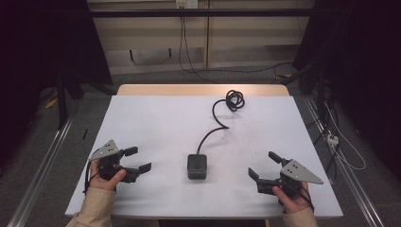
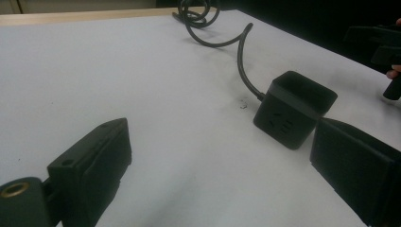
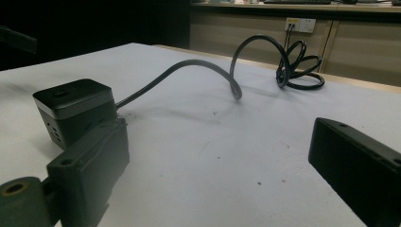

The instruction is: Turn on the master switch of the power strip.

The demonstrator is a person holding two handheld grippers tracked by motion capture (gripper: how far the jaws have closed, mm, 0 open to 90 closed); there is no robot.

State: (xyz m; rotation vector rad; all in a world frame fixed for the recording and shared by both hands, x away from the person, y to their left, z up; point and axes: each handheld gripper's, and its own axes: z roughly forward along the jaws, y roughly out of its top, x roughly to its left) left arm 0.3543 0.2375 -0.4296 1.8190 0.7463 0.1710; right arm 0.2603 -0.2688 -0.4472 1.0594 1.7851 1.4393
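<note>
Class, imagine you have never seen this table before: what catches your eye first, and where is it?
A black cube socket block sits near the middle of the white table, its black cable snaking to a coil at the far edge. On either side of it, the left gripper and right gripper rest near the front edge, jaws open.

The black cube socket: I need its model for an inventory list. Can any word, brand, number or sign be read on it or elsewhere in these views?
No readable text anywhere.
Black cube socket: its side shows socket slots, no legible lettering; a small mark on top is too small to read.
Wall outlet: blurred, nothing readable.
Both grippers: no labels visible.
</note>
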